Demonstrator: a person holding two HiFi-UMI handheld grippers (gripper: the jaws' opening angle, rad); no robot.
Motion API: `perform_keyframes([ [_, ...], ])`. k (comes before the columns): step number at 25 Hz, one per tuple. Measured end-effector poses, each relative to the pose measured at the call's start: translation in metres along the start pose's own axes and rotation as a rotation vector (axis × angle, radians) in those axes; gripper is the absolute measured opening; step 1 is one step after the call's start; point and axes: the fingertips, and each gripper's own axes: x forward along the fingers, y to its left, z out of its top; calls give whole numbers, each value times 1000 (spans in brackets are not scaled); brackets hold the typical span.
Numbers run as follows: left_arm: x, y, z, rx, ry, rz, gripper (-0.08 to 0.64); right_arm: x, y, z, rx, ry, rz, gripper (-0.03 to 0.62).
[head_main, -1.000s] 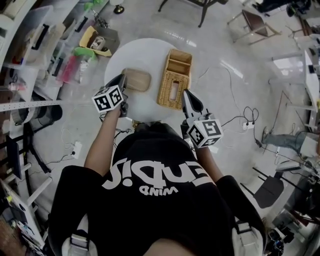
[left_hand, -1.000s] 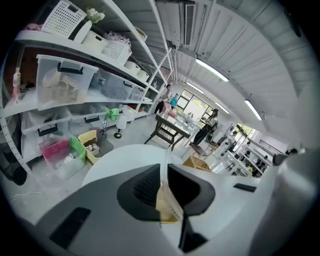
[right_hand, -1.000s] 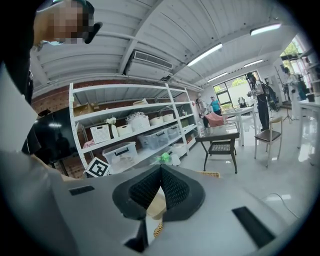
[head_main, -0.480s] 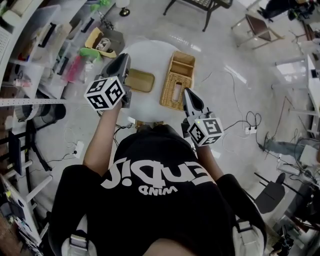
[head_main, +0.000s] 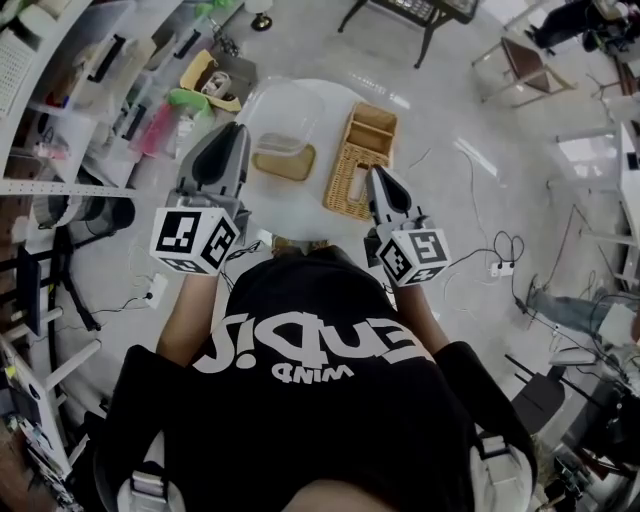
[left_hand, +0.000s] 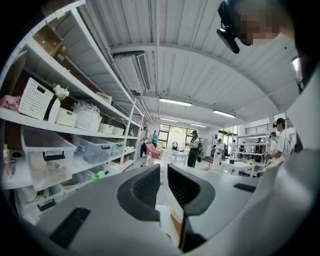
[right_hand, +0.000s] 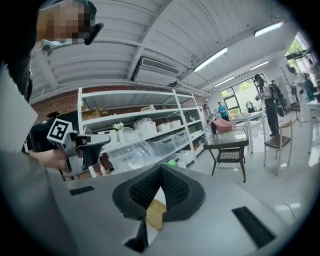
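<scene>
My left gripper (head_main: 237, 132) is raised over the left of the round white table (head_main: 292, 208), shut on the rim of a clear plastic cover (head_main: 285, 118). The right gripper view shows that cover (right_hand: 131, 152) held up in the left gripper (right_hand: 91, 144). Under the cover, a flat tan tray (head_main: 283, 163) lies on the table. A wicker basket (head_main: 360, 160) with compartments stands to its right. My right gripper (head_main: 376, 176) hovers at the basket's near right corner, shut and holding nothing. In the left gripper view, the pads (left_hand: 148, 186) stand close together with a thin clear edge between them.
Shelves with plastic bins (head_main: 95, 70) line the left side. Yellow and green bins (head_main: 205, 85) sit on the floor by the table's far left. A dark table (head_main: 405, 12) and a chair (head_main: 525, 60) stand beyond, and cables and a power strip (head_main: 497, 250) lie at the right.
My left gripper has risen and drawn back toward me, lifting the clear cover off the tan tray. The right gripper has barely moved.
</scene>
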Motion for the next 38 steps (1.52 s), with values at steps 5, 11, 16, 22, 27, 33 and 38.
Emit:
perform_keyframes([
  [5, -27, 6, -18, 32, -16, 65, 48, 2, 2, 10, -47, -25, 3, -3],
  [11, -42, 11, -45, 50, -37, 110, 48, 6, 7, 11, -79, -39, 18, -3],
  [16, -46, 23, -67, 48, -28, 158, 48, 10, 13, 8, -94, -39, 28, -3],
  [22, -48, 35, -86, 47, -4, 200, 48, 16, 14, -1, -78, -33, 27, -3],
  [27, -51, 36, -86, 9, 4, 229, 48, 18, 13, -1, -85, -35, 29, -3],
  [33, -53, 35, -87, -14, 12, 244, 48, 18, 8, -2, -80, -36, 20, -3],
  [38, -56, 40, -91, -41, 21, 261, 48, 20, 8, -3, -87, -31, 13, -3],
])
